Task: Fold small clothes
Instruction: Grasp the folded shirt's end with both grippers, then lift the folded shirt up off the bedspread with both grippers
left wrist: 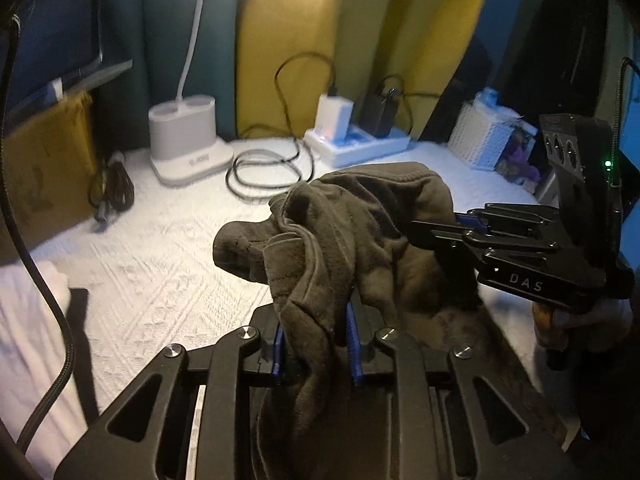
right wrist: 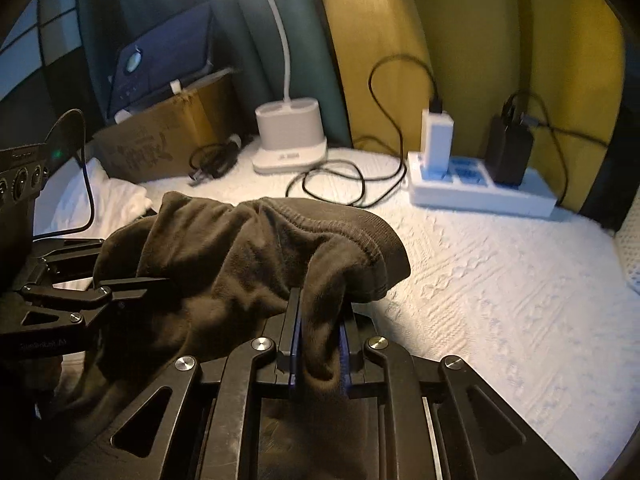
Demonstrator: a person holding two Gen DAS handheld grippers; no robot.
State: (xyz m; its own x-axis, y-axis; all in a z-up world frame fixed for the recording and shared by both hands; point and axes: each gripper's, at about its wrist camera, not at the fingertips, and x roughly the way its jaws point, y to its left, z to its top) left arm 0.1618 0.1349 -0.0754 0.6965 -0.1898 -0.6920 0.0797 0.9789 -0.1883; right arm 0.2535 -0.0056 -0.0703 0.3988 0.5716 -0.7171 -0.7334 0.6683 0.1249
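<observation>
Above the white quilted bedcover (right wrist: 500,280), left gripper (left wrist: 316,344) and right gripper (right wrist: 318,344) each pinch a bunched fold of the dark brown garment (left wrist: 360,220), held between them.

Dark brown garment (left wrist: 360,216) on white bedspread (left wrist: 168,264) (woven geometric pattern).

Both matte black grippers, left gripper (left wrist: 316,344) and right gripper (right wrist: 320,344), have silver screws, blue-lined fingers (left wrist: 354,344) (one housing lettered "DAS").
</observation>
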